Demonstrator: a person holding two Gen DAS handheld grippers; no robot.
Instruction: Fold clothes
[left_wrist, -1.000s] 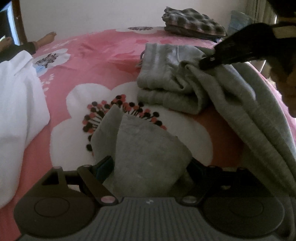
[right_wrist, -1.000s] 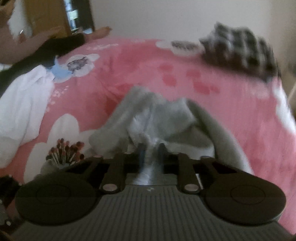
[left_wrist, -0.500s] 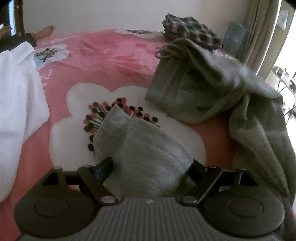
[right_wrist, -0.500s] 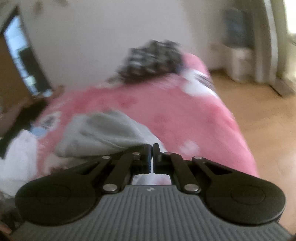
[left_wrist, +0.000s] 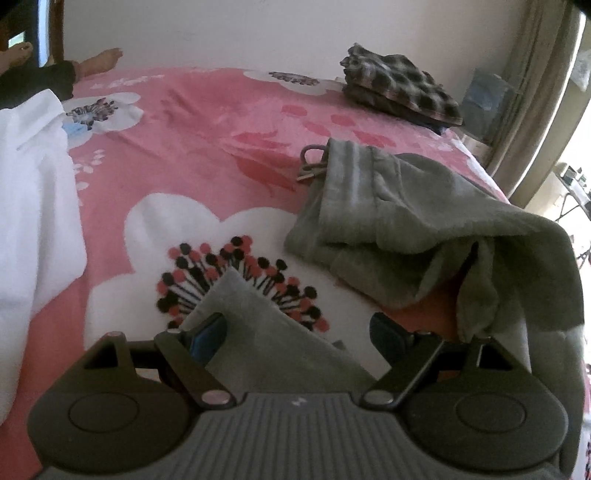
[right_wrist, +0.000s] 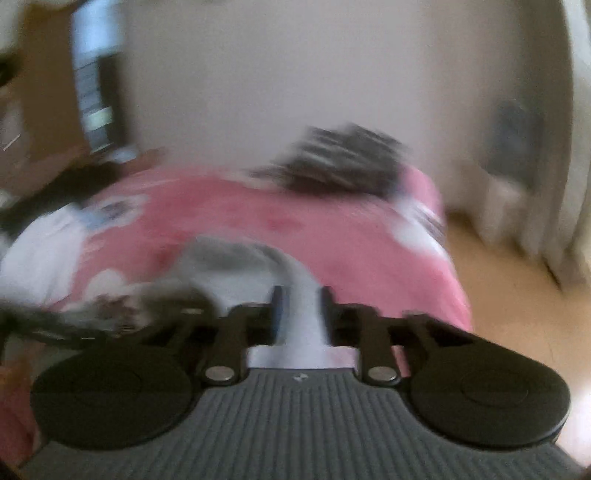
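My left gripper is spread wide, and a flap of the grey sweatpants runs up between the fingers. It lies against the left finger while the right finger stands clear of it, so nothing is pinched there. The main bundle of the pants sits at two o'clock from that gripper, loosely doubled over on the pink floral bedspread, with the drawstring poking out at its far left corner. One leg trails back along the right edge toward me.

White garment heaped at nine o'clock. A folded plaid stack sits at one o'clock, near the far edge of the bed. Someone's bare foot rests at eleven o'clock.

Over on my right gripper, the view is badly smeared. The jaws are opening, and a pale strip of grey cloth shows in the gap between them; whether the pads touch it I cannot tell.
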